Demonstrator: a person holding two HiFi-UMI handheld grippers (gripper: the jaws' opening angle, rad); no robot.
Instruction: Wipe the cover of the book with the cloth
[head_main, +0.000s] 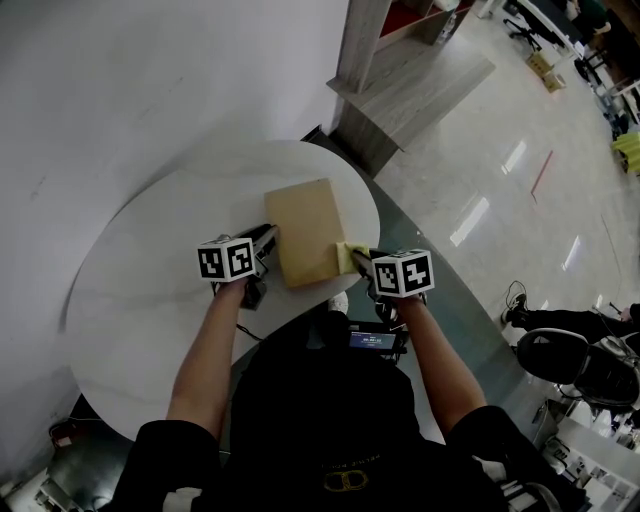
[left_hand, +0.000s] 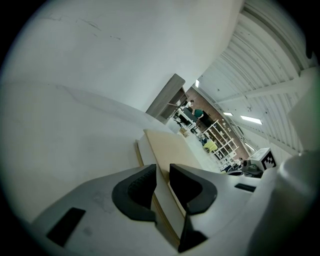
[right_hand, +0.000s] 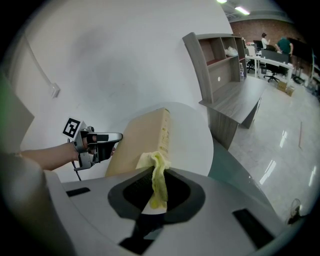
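A tan book (head_main: 305, 230) lies flat in the middle of a round white table (head_main: 150, 290). My left gripper (head_main: 268, 240) is at the book's left edge. In the left gripper view the book (left_hand: 172, 147) runs between the two dark pads (left_hand: 135, 192), and the gripper (left_hand: 161, 186) is shut on its edge. My right gripper (head_main: 357, 260) is at the book's near right corner, shut on a yellow cloth (head_main: 345, 257). In the right gripper view the cloth (right_hand: 156, 167) hangs from the gripper (right_hand: 159, 192) onto the near end of the book (right_hand: 142, 137). The left gripper (right_hand: 107, 140) shows beyond.
A grey wooden shelf unit (head_main: 400, 80) stands behind the table, beside a shiny floor (head_main: 500, 200). An office chair (head_main: 590, 365) is at the right. The table's near right rim (head_main: 375, 215) is close to the book. A white wall (head_main: 150, 80) lies to the left.
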